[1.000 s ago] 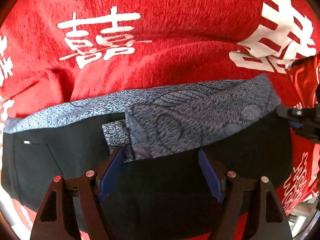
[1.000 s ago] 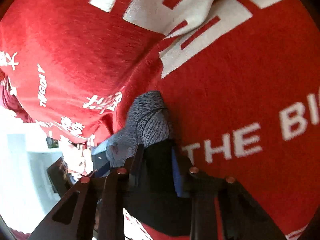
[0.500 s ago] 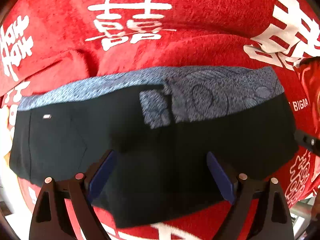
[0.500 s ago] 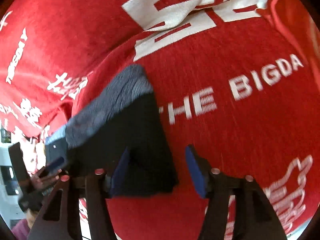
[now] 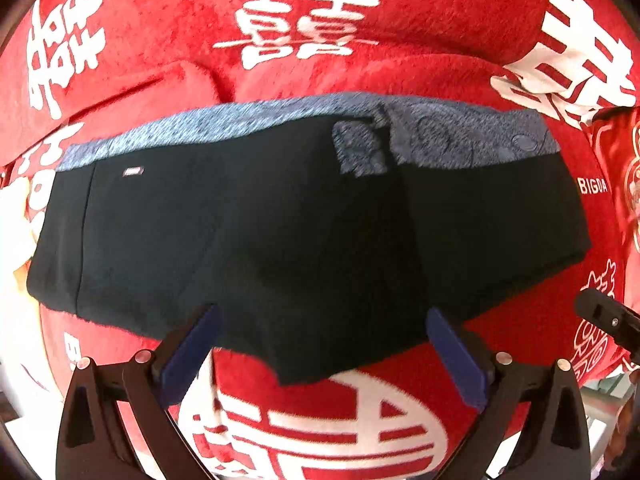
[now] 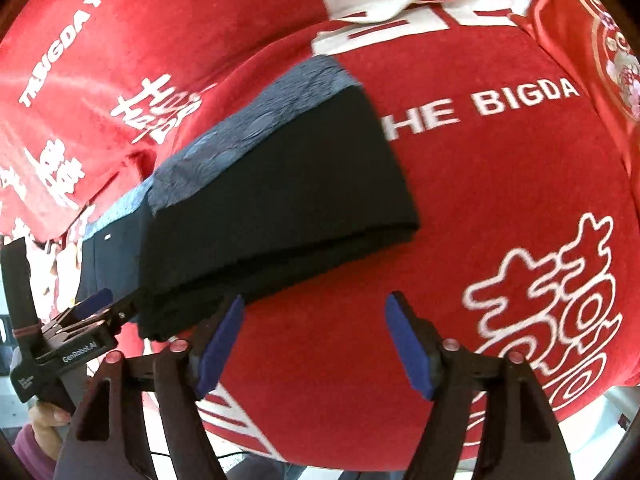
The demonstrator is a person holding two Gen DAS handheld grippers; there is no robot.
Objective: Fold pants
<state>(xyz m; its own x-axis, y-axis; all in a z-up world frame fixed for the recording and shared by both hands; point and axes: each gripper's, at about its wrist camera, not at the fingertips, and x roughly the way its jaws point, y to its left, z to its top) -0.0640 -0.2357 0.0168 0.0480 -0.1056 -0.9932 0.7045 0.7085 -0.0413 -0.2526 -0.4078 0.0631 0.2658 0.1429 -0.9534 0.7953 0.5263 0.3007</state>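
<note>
A red plush blanket (image 5: 400,8) printed with white double-happiness characters and English lettering covers the whole work surface, rumpled into ridges toward its far side. On it lie the folded black pants (image 5: 280,232), a compact stack with the blue-grey patterned waistband (image 5: 248,120) along the far edge and a small label near the left end. The stack's long axis runs left to right across the left wrist view; in the right wrist view its layered folded edge faces the camera.

The left gripper (image 5: 320,344) points down with its jaws spread wide, having just been opening; the near edge of the pants lies below and between the blue pads (image 5: 188,352), but the pads do not press on it. The right gripper (image 6: 316,344) is likewise released, its jaws having just been opening, with only bare blanket between them; the pants lie up and to its left, apart from the fingers. Its black tip also shows at the right edge of the left view.

The fold looks finished or nearly so. If another fold is wanted, the left gripper is nearer, sitting squarely over the near long edge, while the right would have to return to the stack's right-hand end.
</note>
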